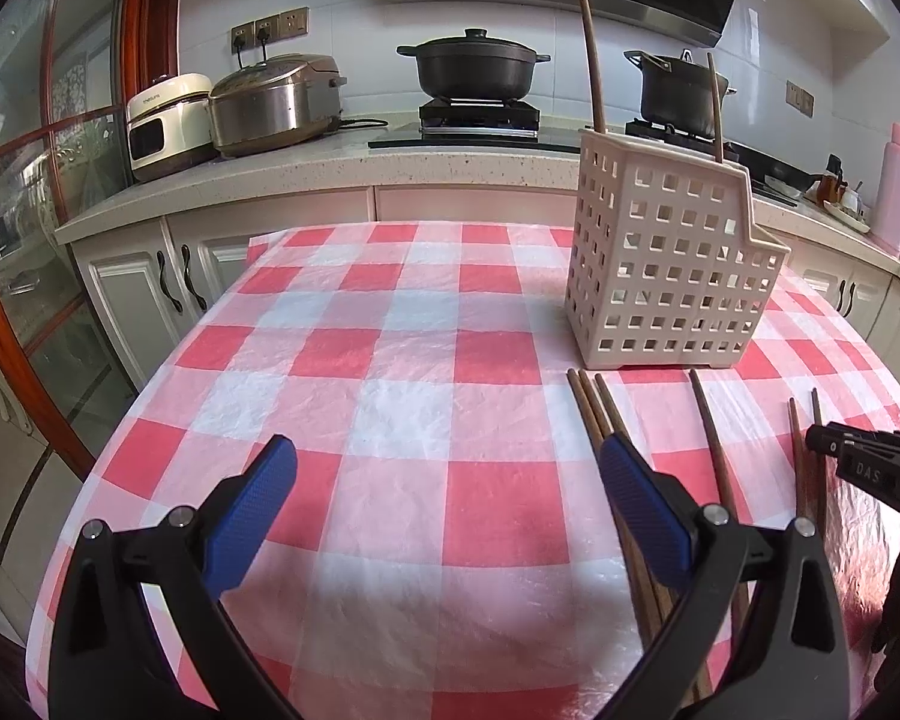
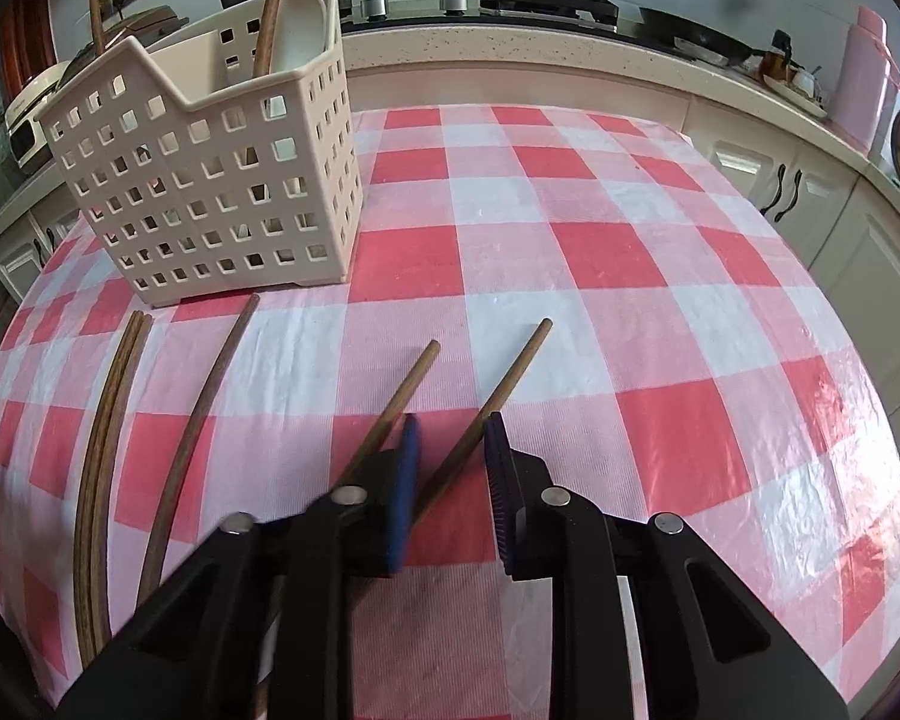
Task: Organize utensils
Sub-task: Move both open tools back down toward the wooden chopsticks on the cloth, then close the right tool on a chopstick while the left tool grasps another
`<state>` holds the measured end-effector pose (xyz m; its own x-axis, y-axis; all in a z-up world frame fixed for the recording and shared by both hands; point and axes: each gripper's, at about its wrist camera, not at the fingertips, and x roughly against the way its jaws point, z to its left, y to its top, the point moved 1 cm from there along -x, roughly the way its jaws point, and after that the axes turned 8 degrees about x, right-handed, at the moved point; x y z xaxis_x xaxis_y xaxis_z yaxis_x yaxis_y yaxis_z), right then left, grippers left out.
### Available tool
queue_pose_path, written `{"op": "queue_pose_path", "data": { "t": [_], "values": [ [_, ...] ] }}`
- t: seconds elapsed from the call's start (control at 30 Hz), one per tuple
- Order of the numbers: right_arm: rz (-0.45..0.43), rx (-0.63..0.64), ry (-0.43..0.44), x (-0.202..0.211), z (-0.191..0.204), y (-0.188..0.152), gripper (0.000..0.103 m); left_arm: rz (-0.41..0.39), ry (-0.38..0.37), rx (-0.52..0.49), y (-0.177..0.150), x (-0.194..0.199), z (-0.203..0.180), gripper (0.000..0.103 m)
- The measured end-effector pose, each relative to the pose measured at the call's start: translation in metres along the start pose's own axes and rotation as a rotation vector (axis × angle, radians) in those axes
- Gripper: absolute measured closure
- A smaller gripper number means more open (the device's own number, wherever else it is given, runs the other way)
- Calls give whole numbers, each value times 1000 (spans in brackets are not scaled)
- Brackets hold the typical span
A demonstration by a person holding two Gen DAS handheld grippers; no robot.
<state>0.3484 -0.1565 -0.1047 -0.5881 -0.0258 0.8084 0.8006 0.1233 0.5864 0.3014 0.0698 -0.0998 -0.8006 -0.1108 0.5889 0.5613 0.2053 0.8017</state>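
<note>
Chopsticks (image 2: 198, 420) lie on the counter (image 2: 630, 312) beside the caddy (image 2: 222, 192). Right hand-held gripper (image 2: 450, 438) straddles one chopstick (image 2: 498, 384), partly spread; left hand-held gripper (image 1: 450, 480) spread wide.

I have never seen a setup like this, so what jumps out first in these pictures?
The red and white checked tablecloth fills both views. On it stands a cream holder full of holes with two chopsticks inside, and more brown chopsticks lie loose in front. The right tool sits around one of them.
</note>
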Motion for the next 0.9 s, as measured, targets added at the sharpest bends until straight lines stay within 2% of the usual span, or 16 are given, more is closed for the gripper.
{"op": "queue_pose_path", "data": {
  "t": [0.2, 0.33, 0.57, 0.63, 0.7, 0.9],
  "values": [
    [-14, 33, 73, 3, -6, -4, 95, 6, 0, -7, -1, -2, -5, 5],
    [-9, 28, 114, 3, -12, -5, 96, 32, -27, -17, -2, -5, -14, 6],
    [-5, 51, 110, 2, -11, -3, 95, 72, -42, -29, -7, -14, -29, 8],
    [-11, 49, 112, 2, -11, -4, 95, 95, -47, -24, -8, -19, -30, 13],
    [-17, 42, 122, 1, -14, -4, 95, 124, -54, -25, -7, -26, -32, 24],
    [-32, 45, 139, 3, -16, -7, 95, 172, -71, -32, -4, -42, -44, 38]
  ]
}}
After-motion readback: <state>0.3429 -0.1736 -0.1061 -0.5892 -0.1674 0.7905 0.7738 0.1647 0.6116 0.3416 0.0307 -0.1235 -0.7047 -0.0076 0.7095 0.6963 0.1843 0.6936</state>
